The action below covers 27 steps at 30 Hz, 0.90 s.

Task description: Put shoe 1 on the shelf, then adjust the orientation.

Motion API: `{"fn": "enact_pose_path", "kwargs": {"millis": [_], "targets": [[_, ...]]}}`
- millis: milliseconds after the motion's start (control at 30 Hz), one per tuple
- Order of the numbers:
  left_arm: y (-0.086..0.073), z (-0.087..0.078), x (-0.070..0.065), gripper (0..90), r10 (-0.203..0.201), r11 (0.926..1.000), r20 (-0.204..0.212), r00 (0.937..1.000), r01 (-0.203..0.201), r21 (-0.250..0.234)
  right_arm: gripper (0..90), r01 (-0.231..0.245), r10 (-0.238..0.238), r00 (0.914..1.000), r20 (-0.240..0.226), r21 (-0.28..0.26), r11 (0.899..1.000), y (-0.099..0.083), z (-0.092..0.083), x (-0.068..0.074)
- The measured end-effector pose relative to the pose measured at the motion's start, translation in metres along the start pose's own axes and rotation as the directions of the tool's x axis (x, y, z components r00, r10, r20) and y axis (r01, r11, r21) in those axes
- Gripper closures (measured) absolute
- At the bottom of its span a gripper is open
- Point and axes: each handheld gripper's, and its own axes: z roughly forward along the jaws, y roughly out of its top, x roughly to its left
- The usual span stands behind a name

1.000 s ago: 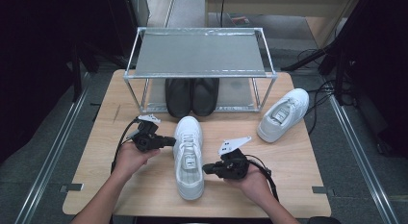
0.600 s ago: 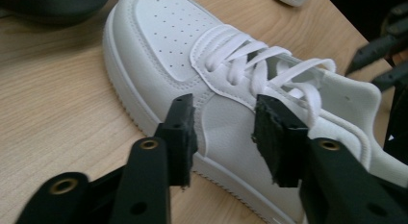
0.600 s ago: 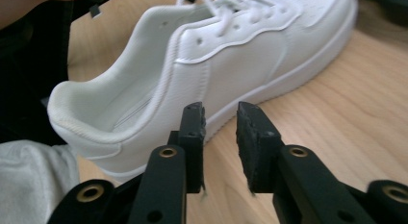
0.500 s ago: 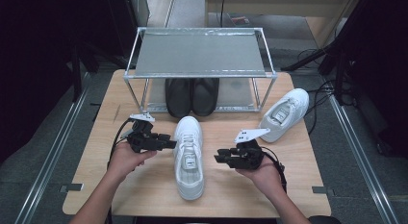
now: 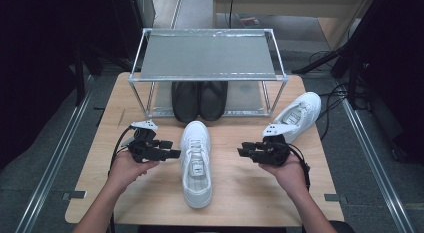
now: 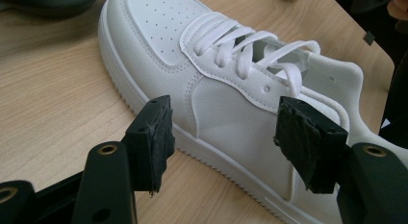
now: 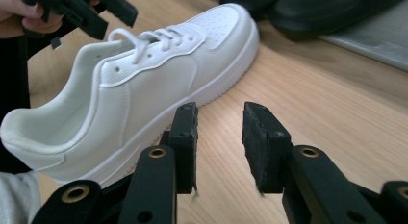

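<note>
Both grippers just let go of the white leather lace-up sneaker, lying mid-desk, toe toward the metal two-tier rack. Left gripper beside its flank, jaws just opened wide, empty. Right gripper apart, jaws just parted about halfway, empty. Probably next: fetch the second white sneaker at right. Under the rack: pair of black shoes.
</note>
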Motion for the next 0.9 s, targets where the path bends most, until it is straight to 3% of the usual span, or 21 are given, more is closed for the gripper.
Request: {"fn": "enact_pose_path", "kwargs": {"millis": [300, 567, 900], "targets": [[-0.004, 0.0, -0.001, 38.0, 0.003, 1.0, -0.005, 1.0, -0.003, 0.009, 67.2, -0.042, 0.044, 0.9967, 0.068, -0.04, 0.998, 0.003, -0.022, -0.028], [-0.005, 0.003, -0.003, 37.8, 0.01, 0.9996, 0.0, 0.9999, -0.01, 0.028, 66.7, -0.086, 0.095, 0.9876, 0.125, -0.077, 0.993, 0.003, -0.041, -0.052], [-0.006, 0.008, -0.004, 37.7, 0.016, 0.999, 0.005, 0.9999, -0.017, 0.042, 65.2, -0.107, 0.12, 0.9752, 0.186, -0.079, 0.991, 0.004, -0.053, -0.073]]}}
